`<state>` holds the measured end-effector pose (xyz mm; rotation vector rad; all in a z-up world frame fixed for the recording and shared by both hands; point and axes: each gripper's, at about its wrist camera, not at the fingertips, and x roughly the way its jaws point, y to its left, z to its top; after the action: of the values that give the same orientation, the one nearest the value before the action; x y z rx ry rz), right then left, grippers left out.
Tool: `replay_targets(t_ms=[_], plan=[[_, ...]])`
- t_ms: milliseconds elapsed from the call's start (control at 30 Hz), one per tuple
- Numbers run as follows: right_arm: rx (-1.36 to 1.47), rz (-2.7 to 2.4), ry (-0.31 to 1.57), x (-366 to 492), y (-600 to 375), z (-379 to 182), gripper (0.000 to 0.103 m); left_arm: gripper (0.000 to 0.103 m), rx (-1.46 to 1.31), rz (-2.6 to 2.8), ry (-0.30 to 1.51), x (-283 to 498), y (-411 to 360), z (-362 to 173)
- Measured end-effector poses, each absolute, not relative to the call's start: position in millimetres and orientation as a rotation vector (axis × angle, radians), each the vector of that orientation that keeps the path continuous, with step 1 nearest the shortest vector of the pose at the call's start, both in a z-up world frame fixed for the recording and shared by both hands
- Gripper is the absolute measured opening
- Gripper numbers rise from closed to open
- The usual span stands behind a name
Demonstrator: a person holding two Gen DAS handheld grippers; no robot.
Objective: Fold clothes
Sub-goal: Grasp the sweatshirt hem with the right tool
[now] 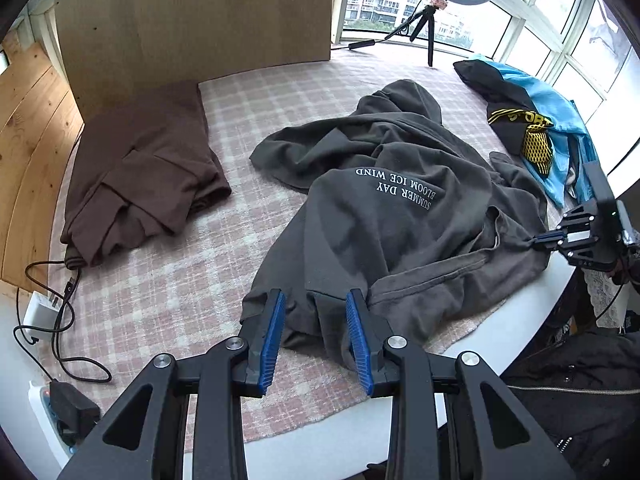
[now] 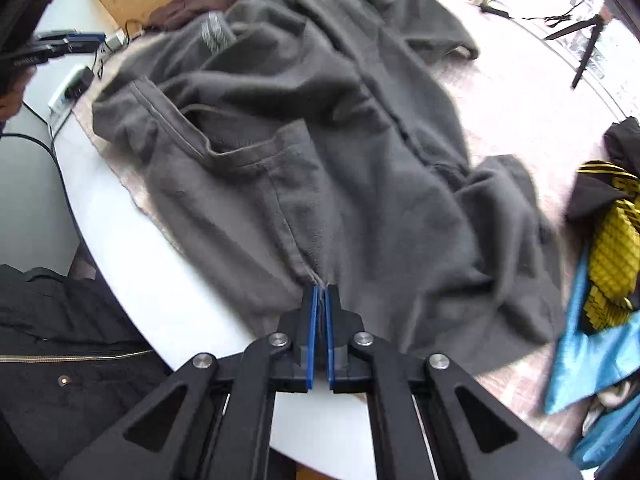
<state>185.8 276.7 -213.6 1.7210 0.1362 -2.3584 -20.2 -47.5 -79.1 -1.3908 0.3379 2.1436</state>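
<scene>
A dark grey hoodie (image 1: pixel 400 208) with white lettering lies crumpled on the checked pink blanket (image 1: pixel 168 280). My left gripper (image 1: pixel 316 300) is open, its blue pads (image 1: pixel 272 336) on either side of a fold at the hoodie's near hem. My right gripper (image 2: pixel 321 292) is shut on the hoodie's (image 2: pixel 320 140) edge near the table's rim. It also shows at the right of the left wrist view (image 1: pixel 538 240), pinching the hem. A folded brown garment (image 1: pixel 148 168) lies at the left.
A pile of black, yellow and blue clothes (image 1: pixel 536 128) lies at the right. A ring light on a tripod (image 1: pixel 428 28) stands by the window. A power strip, charger and cables (image 1: pixel 48 320) sit at the left. A wooden board (image 1: pixel 192 16) stands behind. The white table edge (image 2: pixel 168 288) is near.
</scene>
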Motion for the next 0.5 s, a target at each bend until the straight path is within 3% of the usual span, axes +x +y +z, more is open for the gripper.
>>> replay_targets(t_ms=[133, 233, 500], plan=[[1.671, -2.481, 0.028, 227, 302, -169, 0.004, 0.03, -1.356, 2.101, 0.392, -12, -29, -77], [1.693, -2.528, 0.06, 247, 318, -158, 0.004, 0.03, -1.325, 2.043, 0.428, -3, -7, -78], [1.81, -2.454, 0.025, 262, 334, -186, 0.004, 0.03, -1.356, 1.764, 0.546, 27, 59, -117]])
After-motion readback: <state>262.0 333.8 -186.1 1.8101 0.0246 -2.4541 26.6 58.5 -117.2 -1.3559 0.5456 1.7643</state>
